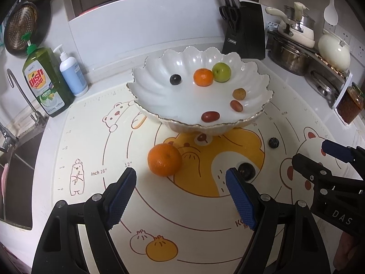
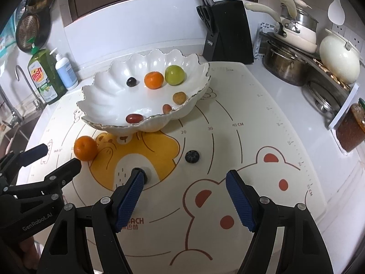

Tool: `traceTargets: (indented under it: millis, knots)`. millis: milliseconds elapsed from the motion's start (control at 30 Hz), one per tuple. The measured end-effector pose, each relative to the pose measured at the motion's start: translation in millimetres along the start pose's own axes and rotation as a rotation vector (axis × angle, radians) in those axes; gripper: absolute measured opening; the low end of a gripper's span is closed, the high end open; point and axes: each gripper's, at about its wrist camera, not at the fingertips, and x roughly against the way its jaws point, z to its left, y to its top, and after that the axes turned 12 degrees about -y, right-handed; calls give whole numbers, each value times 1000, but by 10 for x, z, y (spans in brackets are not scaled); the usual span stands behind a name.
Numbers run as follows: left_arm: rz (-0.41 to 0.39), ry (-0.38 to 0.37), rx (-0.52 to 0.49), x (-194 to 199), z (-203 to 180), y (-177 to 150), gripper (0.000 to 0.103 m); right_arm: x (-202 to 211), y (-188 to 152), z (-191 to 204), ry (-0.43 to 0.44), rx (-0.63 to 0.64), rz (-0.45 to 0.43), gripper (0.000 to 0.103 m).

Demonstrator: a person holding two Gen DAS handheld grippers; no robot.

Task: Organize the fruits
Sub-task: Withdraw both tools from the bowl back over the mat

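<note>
Progress looked like roughly two thirds, judging by what sat where. White scalloped ceramic bowl with a gold rim already had six pieces in it: a small orange mandarin touching a green round fruit at the back, a dark round grape off to their left, a brownish longan-looking ball, and two reddish oblong fruits near the front rim.

Three pieces were left out on the cream silicone baking mat with cartoon bears that covered the bench: a bigger orange mandarin in front of the bowl, a dark bluish round berry further right, and another dark round grape between them, partly hidden behind a fingertip in both views.

Left tool was wide and held nothing, tipped downward over the mat, with the bigger mandarin just ahead between the lines of its blue ribbed pads. Right tool was the same deal, spread wide and empty, angled down, its left pad sitting right in front of that hidden grape and the bluish berry a bit ahead in the gap. Both hovered side by side, each visible at the edge of the other's camera. My guess was one fruit each next, mandarin for the left.
</note>
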Motion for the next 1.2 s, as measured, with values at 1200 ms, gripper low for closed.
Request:
traceTargets:
  millis: [1200]
  knots:
    - [-32,71,15,-463,171,67,80,-437,137,107,-66,31,-46,71]
